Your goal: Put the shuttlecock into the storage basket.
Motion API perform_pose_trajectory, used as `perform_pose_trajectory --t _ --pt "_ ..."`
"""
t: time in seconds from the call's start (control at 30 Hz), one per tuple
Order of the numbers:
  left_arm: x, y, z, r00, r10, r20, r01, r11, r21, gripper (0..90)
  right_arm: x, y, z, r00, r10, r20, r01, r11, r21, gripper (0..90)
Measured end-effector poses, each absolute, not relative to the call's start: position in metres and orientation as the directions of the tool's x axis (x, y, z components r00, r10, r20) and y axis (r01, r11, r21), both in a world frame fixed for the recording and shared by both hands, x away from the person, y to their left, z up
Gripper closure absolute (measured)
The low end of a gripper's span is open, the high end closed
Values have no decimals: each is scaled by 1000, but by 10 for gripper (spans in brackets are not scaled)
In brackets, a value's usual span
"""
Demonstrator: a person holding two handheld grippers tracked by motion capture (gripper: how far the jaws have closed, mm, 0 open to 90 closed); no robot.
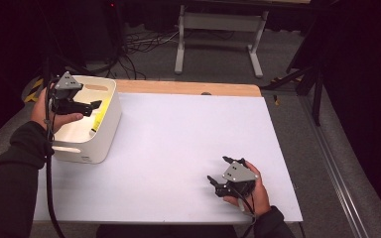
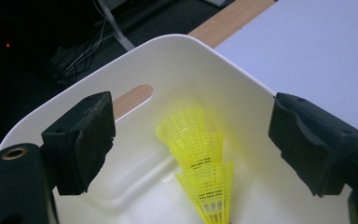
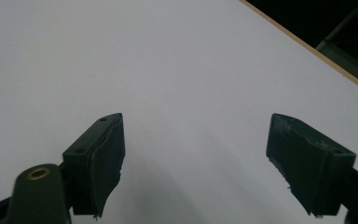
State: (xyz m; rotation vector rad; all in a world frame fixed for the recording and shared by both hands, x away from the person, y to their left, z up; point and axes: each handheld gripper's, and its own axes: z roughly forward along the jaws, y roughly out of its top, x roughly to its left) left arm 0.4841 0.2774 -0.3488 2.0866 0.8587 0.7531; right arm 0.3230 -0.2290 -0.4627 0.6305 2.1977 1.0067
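Since the yellow shuttlecocks (image 2: 200, 172) are thin plastic mesh, I judge them nearly weightless, springy rather than stiff, and easy to crush or deform if I squeeze the skirt hard. They lie nested one inside the next as a short stack in the white bin (image 1: 110, 116), leaning against its inner wall with the flared skirts pointing up toward the handle slot. The head end of the stack runs below the edge of the left gripper view, so I cannot see it. If I have to lift them, I would take hold low on the stack, near the firmer head end, or close gently across the overlapped skirts where the layers back each other up; a pinch on a single open rim would likely buckle it, and the smooth plastic may slip. The bin looks like light, rigid plastic with cut-out handles, it sits at the left rear part of the table (image 1: 188, 148), and I see nothing else in it. My left gripper (image 1: 95, 104) hovers over the bin with its jaws spread wide and nothing between them. My right gripper (image 1: 219, 169) rests low over the bare table near the front right, jaws likewise wide apart and holding nothing.
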Motion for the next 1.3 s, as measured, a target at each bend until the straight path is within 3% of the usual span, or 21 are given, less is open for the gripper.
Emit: perform_pose_trajectory --t 0.7,1.3 --pt "464 261 -334 644 731 225 226 -462 857 155 322 -229 -461 -682 640 -355 149 596 789 205" --pt "453 253 -335 658 716 234 201 -467 861 144 322 -230 -459 -677 645 -354 145 588 796 205"
